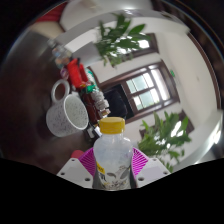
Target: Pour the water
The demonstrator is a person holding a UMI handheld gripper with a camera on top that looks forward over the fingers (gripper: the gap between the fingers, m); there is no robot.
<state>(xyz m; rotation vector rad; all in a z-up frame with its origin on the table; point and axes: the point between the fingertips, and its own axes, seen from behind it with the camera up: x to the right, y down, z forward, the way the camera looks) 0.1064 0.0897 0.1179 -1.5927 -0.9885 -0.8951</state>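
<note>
View is strongly tilted. L to R: white mug (66,116) w/ handle up-left, sits on the bench (40,75), just ahead and left of the gripper (114,163); mouth faces toward the bottle side, interior not visible, so cannot tell if any water is in it. Behind mug: red item (76,71) and a cluster of small bottles/jars (95,100), too small to ID. Centre: clear plastic bottle (113,158) w/ yellow cap (113,126), standing between the gripper's fingers; pink pads (88,160) touch it on both sides, no gap seen either side, so gripper reads as clenched on the bottle. Cap appears on, still closing the neck. Bottle lies along the gripper axis; given the tilt of the whole room, it is prob. lifted and leaning w/ the gripper, though contact w/ bench below is hidden. Bkgd: dark-framed window (146,88), leafy plant (122,38) above it, second plant (168,130) at right. Status est.: grasp of bottle done; bottle brought near mug, neck just beside the mug's rim but not over it. No water stream visible. Left to do, judging from this: cap off (if it is indeed sealed), neck over mug mouth, tilt further, pour, set bottle back. Task early-to-mid stage, approx. Risk: pouring w/ cap on gives nothing; mug is light-looking, could be nudged by the bottle.
</note>
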